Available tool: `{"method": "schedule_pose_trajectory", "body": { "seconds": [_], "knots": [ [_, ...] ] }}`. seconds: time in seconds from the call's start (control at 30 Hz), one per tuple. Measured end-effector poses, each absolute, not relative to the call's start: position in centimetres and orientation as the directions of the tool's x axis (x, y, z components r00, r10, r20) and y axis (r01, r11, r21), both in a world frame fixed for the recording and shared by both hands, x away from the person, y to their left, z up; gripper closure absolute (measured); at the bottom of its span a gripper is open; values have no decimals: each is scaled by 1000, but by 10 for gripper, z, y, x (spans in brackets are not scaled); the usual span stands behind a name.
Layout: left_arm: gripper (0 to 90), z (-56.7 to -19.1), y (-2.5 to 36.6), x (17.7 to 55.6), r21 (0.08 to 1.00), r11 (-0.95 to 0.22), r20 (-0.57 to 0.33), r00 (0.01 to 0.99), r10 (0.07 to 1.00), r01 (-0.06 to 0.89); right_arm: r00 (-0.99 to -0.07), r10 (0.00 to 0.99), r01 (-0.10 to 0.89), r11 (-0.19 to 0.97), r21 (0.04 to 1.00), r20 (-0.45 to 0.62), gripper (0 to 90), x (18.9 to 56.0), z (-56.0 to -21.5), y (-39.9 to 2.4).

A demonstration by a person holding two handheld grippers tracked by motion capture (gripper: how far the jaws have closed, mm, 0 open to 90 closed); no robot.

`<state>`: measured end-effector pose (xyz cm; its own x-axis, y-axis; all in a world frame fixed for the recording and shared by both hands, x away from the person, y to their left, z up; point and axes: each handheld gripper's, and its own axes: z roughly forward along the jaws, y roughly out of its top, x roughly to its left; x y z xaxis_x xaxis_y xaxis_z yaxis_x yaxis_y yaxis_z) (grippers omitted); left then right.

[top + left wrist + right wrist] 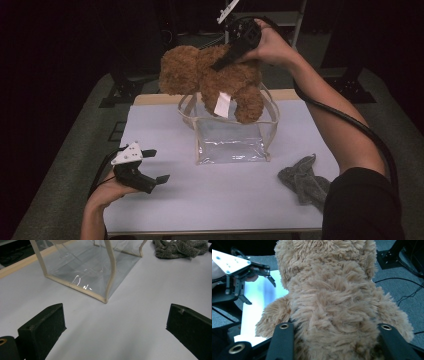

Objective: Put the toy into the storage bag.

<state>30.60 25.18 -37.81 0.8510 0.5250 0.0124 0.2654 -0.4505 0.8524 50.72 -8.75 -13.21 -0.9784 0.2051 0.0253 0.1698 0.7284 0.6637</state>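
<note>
The bench (165,210) carries a clear bag (231,142) at its middle. Directly above the bag hangs a brown teddy bear (210,77), clamped at the body by the right tool (334,340). Right of the bag lies what looks like a grey cloth (303,180). Left of it, the left tool (152,166) rests wide open, empty.

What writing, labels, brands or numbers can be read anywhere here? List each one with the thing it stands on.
No text can be read.
White tag on the teddy bear: any print on it is too small and blurred to read.
Clear bag: the white marks on its front are glare, not letters.
Grey cloth: no label visible.
</note>
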Motion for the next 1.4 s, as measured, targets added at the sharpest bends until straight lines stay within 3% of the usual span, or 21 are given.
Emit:
{"method": "schedule_pose_trajectory", "body": {
  "seconds": [0.47, 1.0, 1.4],
  "knots": [
    [12, -378, 251, 306, 849, -457, 14, 853, 521, 266, -983, 169, 172, 714, 679, 72, 533, 501, -148, -87],
    [12, -377, 250, 304, 848, -463, 17, 860, 510, 257, -952, 302, 265, 715, 647, 55, 533, 535, -165, -115],
    [12, -378, 249, 304, 844, -471, 19, 863, 505, 257, -963, 261, 238, 732, 639, 60, 532, 519, -190, -120]
  ]
}}
